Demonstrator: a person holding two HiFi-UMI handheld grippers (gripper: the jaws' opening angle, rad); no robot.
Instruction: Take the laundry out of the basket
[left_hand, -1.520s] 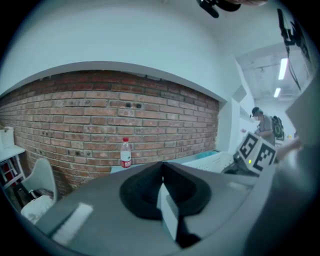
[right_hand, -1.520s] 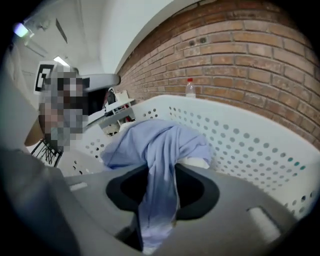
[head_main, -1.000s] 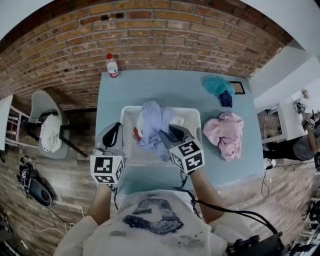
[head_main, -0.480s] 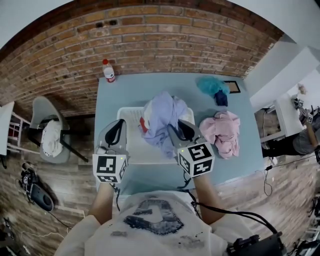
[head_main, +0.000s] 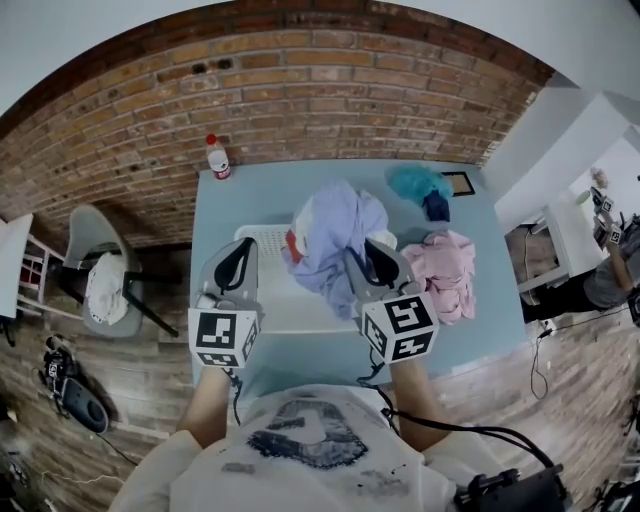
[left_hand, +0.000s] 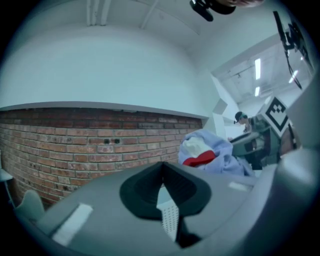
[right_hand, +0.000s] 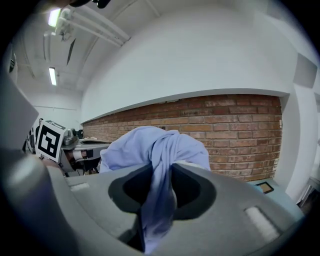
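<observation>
While its jaws are closing on a fold, the right gripper (head_main: 372, 270) pinches the crumpled lilac cotton garment (head_main: 335, 230), bunched ahead-left of it above the white mesh plastic basket (head_main: 262, 250). The left gripper (head_main: 238, 262), jaws together and empty, sits alongside.

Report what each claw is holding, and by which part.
The right claw is closing on a bunched fold of the lavender garment. The left claw looks shut on the perforated left wall of the white basket.
</observation>
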